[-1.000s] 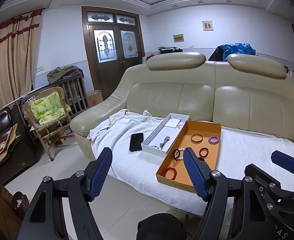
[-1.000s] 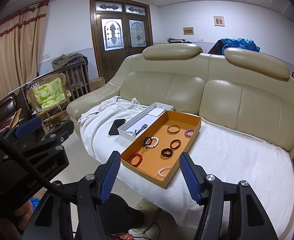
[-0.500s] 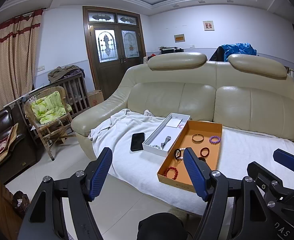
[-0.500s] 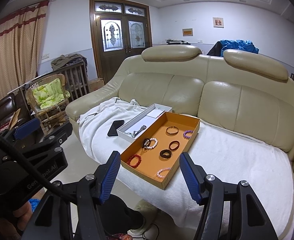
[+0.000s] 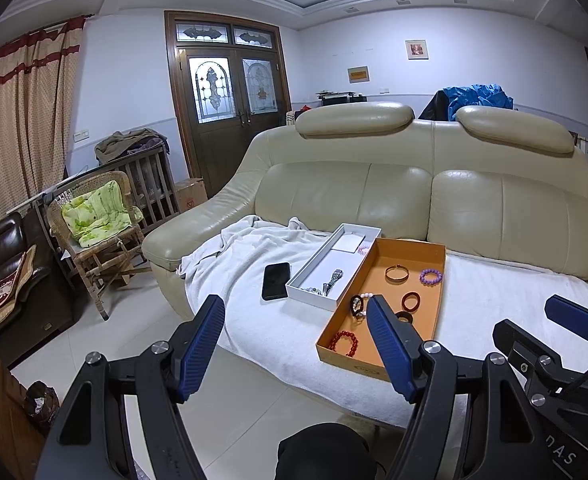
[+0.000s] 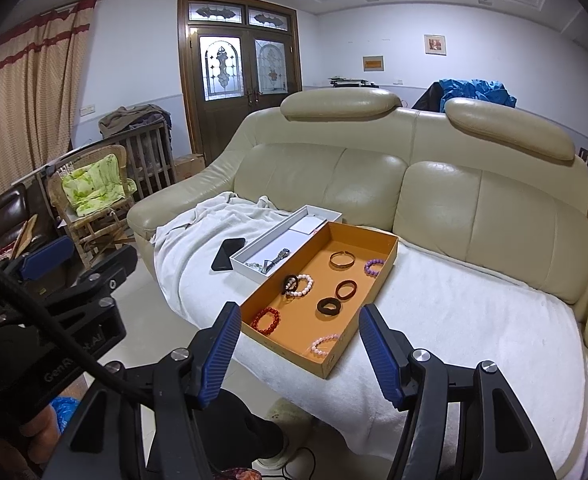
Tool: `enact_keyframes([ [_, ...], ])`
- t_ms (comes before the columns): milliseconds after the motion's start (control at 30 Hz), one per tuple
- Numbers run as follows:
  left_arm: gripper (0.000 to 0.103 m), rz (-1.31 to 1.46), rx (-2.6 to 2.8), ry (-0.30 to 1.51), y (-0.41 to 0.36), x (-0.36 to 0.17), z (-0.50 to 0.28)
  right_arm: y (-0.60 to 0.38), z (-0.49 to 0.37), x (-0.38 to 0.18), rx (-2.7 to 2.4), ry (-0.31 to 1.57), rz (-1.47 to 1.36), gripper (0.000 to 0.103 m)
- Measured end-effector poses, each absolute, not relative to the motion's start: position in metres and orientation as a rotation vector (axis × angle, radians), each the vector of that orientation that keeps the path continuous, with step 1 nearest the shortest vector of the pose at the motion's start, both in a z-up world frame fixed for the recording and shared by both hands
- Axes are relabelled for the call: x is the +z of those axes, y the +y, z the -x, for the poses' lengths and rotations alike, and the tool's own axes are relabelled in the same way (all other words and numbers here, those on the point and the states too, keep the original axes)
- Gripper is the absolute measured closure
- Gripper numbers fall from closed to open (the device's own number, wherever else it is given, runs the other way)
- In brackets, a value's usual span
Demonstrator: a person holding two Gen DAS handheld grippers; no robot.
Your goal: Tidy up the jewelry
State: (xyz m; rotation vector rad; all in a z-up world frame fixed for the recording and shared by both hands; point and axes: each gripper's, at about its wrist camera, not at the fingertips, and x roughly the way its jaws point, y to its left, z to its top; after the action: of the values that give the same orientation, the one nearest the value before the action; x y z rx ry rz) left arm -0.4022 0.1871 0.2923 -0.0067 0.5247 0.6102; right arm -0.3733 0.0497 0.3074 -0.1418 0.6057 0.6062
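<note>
Both hand-held grippers (image 5: 294,312) (image 6: 297,322) gape empty; only right view shows the pink bracelet (image 6: 325,343).

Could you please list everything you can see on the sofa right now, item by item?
Orange tray: 1, orange, on the white towel, right of the white box.
White box: 1, white, touching the tray's left side.
Watch: 1, silver, in the white box.
Phone: 1, black, on the towel left of the box.
Red bead bracelet: 1, near left corner of the tray.
Pink bead bracelet: 1, near right corner.
Dark bands: 2, mid tray.
White bead bracelet: 1, overlapping a black ring.
Gold bangle: 1, far end.
Purple bead bracelet: 1, far right.
White towel: 1, covering the seat.
Left tool: open, empty.
Right tool: open, empty.
</note>
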Motion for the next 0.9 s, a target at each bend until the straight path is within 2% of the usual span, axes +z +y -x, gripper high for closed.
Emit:
enact_keyframes([
  [900, 0.029, 0.071, 0.627, 0.512, 0.219, 0.288, 0.409, 0.078, 0.378, 0.309, 0.604, 0.590, 0.212, 0.038],
])
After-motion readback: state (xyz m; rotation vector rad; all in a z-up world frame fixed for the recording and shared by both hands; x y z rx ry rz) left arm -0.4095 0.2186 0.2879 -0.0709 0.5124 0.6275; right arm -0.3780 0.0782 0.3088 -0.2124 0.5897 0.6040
